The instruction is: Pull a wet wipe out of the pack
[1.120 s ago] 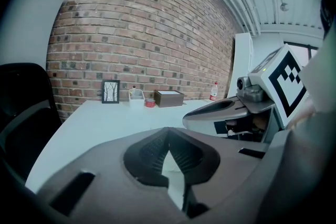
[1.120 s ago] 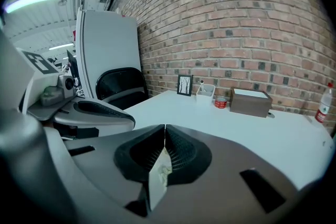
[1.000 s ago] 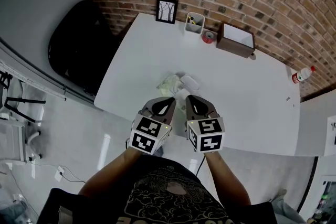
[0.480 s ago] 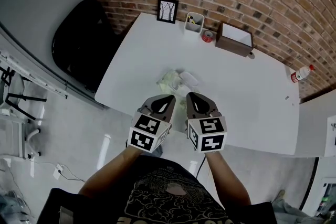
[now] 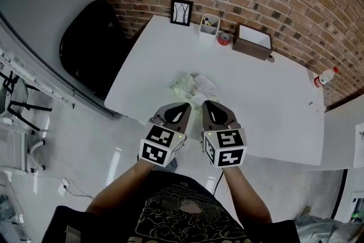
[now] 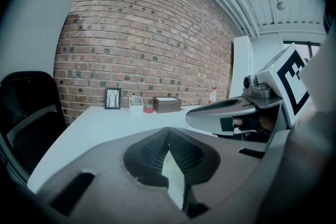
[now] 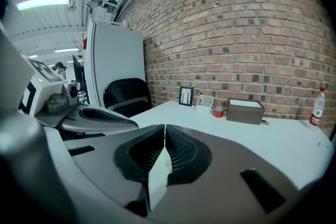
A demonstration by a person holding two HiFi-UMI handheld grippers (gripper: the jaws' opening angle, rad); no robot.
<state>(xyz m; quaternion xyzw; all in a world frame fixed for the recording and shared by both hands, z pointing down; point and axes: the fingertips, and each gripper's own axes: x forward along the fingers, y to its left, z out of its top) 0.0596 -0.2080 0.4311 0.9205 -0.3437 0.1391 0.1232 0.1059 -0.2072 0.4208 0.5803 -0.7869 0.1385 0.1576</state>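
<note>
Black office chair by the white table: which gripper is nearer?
Left. The left gripper sits on the side toward the black office chair; the right gripper is close beside it, farther from the chair.

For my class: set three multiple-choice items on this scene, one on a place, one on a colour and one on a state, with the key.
1. Where does the wet wipe pack lie?
A. On the table, just beyond the left gripper and right gripper
B. Against the brick wall
C. Off the table

2. What colour is the roll of tape?
A. Blue
B. Red
C. Green

3. How do the grippers' jaws stand?
A. Both wide apart
B. Both together, holding nothing
C. Left together, right wide apart

Key:
1 A, the head view shows it ahead of the jaw tips.
2 B, it is red, beside the white cup.
3 B, each gripper view shows the tips meeting.
</note>
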